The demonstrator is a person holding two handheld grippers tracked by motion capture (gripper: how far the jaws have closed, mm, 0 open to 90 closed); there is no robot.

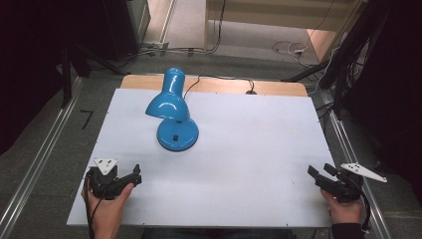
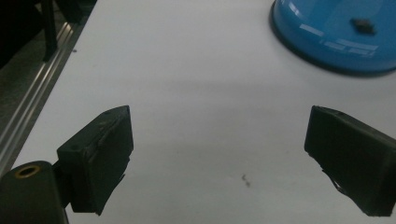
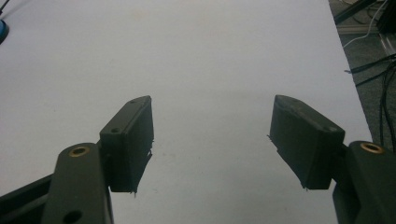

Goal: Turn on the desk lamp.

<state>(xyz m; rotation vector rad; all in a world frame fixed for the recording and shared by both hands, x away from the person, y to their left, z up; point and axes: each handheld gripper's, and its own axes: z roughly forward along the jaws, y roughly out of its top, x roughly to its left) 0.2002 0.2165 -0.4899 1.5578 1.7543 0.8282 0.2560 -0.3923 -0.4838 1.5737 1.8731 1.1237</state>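
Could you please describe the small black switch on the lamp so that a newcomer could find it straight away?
Start at the white table and find the blue desk lamp toward its far left. Its round base sits flat on the table below the drooping shade. The switch is the only small black rectangle on the glossy blue base.

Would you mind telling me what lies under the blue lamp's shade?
The lamp's shade hangs over its round blue base, which stands on the white table. The shade covers the base's rear part and any bulb.
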